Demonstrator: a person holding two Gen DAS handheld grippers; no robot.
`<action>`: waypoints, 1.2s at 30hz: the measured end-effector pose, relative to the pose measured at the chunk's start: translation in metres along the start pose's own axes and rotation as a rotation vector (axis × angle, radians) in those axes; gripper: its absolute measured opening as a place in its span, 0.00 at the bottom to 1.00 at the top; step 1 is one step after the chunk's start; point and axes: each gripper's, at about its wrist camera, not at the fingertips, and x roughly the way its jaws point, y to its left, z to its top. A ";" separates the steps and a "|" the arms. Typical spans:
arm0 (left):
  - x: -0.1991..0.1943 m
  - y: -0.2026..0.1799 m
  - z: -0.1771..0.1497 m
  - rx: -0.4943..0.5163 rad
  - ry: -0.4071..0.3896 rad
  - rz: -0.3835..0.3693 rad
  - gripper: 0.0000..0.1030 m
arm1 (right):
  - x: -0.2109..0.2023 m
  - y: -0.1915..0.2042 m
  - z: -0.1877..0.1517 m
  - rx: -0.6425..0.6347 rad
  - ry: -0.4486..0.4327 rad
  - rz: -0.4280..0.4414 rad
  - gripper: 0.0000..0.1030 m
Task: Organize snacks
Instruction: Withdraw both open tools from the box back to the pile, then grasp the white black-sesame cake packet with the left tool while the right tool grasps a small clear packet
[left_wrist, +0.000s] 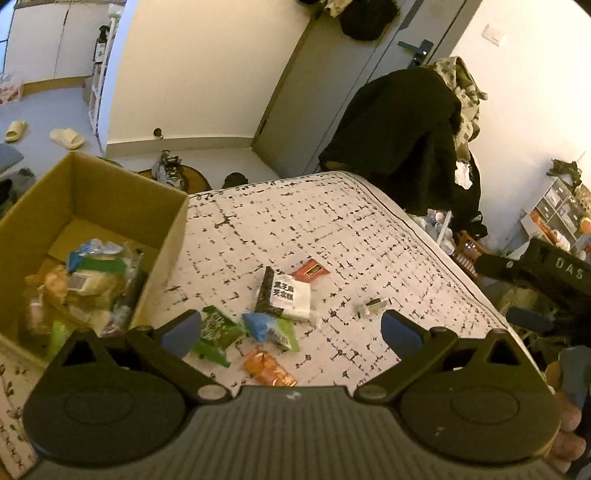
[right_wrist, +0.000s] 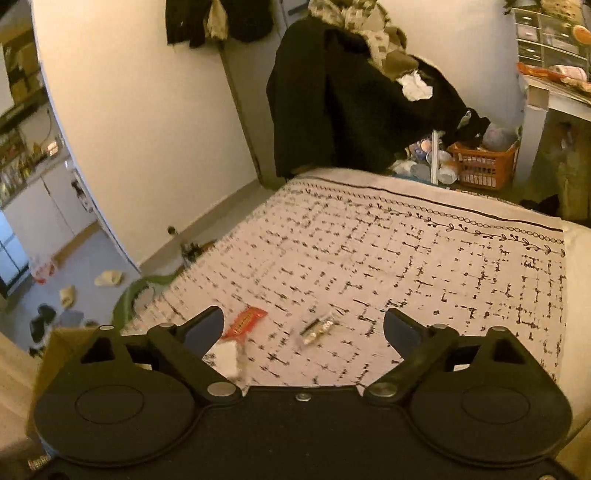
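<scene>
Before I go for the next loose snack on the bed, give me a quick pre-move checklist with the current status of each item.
1. Left gripper jaws open and holding nothing: ok.
2. Right gripper jaws open and holding nothing: ok.
3. Brown cardboard box open at the top with room above the snacks already inside: ok.
4. Loose snacks within sight of the left gripper: green packet, blue and green packet, orange packet, white packet with black print: ok.
5. Red packet and small clear-wrapped piece lie apart on the patterned bedsheet, free to grasp singly: ok.
6. Green and blue packets separated enough for a single pick: cannot tell.
</scene>
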 end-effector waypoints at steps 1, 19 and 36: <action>0.006 -0.001 0.000 0.007 0.003 0.003 0.99 | 0.004 -0.001 0.000 -0.010 0.010 -0.004 0.89; 0.133 -0.013 0.007 0.034 0.122 0.013 0.97 | 0.112 -0.015 -0.014 0.013 0.191 0.034 0.71; 0.184 -0.021 0.004 0.053 0.179 0.169 0.77 | 0.164 0.001 -0.028 -0.006 0.223 -0.040 0.23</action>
